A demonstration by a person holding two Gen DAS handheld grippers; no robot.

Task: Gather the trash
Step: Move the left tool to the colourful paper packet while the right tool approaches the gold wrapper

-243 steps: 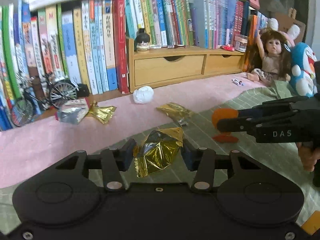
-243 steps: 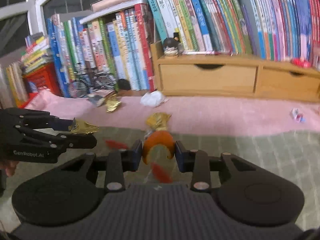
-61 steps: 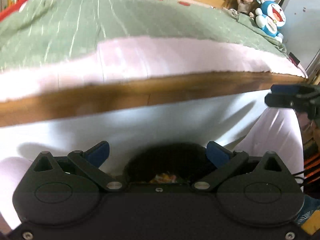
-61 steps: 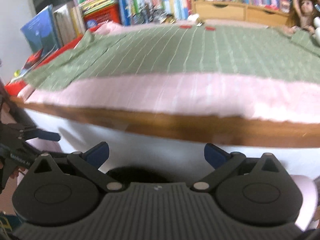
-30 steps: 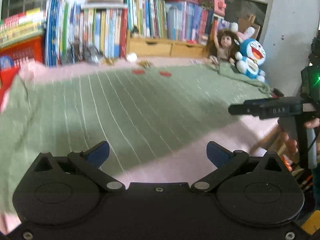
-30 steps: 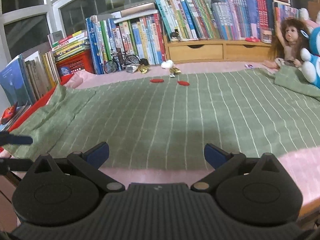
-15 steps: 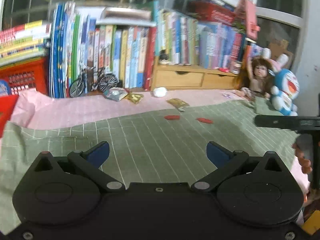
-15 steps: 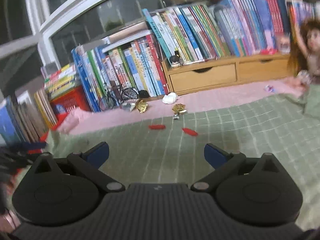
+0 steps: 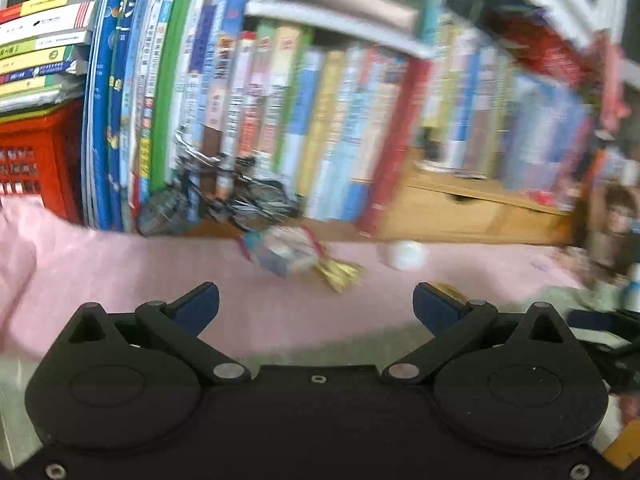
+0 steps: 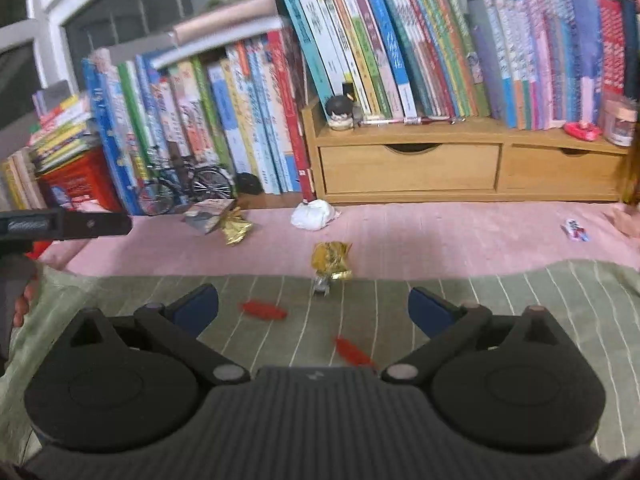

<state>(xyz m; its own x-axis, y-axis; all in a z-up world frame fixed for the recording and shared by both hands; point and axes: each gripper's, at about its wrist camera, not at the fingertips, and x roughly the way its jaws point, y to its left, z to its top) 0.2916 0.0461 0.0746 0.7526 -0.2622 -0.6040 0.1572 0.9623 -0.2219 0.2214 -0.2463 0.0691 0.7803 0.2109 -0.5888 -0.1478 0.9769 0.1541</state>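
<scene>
My left gripper (image 9: 316, 306) is open and empty, hovering over the pink sheet. Just beyond it lie a silvery snack bag (image 9: 286, 250) and a gold wrapper (image 9: 340, 274), both blurred. A white paper wad (image 9: 404, 254) sits further right. My right gripper (image 10: 314, 306) is open and empty above the green blanket. Ahead of it lie a gold wrapper (image 10: 331, 260), two red scraps (image 10: 262, 310) (image 10: 354, 352), a white wad (image 10: 314, 216), a silvery bag (image 10: 208, 214) with gold foil (image 10: 236, 230), and a small wrapper (image 10: 576, 230) far right.
Upright books (image 10: 248, 120) and a wooden drawer unit (image 10: 460, 168) line the back. A toy bicycle (image 10: 184, 190) and a red crate (image 10: 76, 186) stand at left. The other gripper's arm (image 10: 64, 224) reaches in from the left. A doll (image 9: 616, 224) sits at right.
Both grippers have moved forward across the bed toward the bookshelf, so the trash now lies close ahead. Both stay open and empty. The left view is blurred by motion.
</scene>
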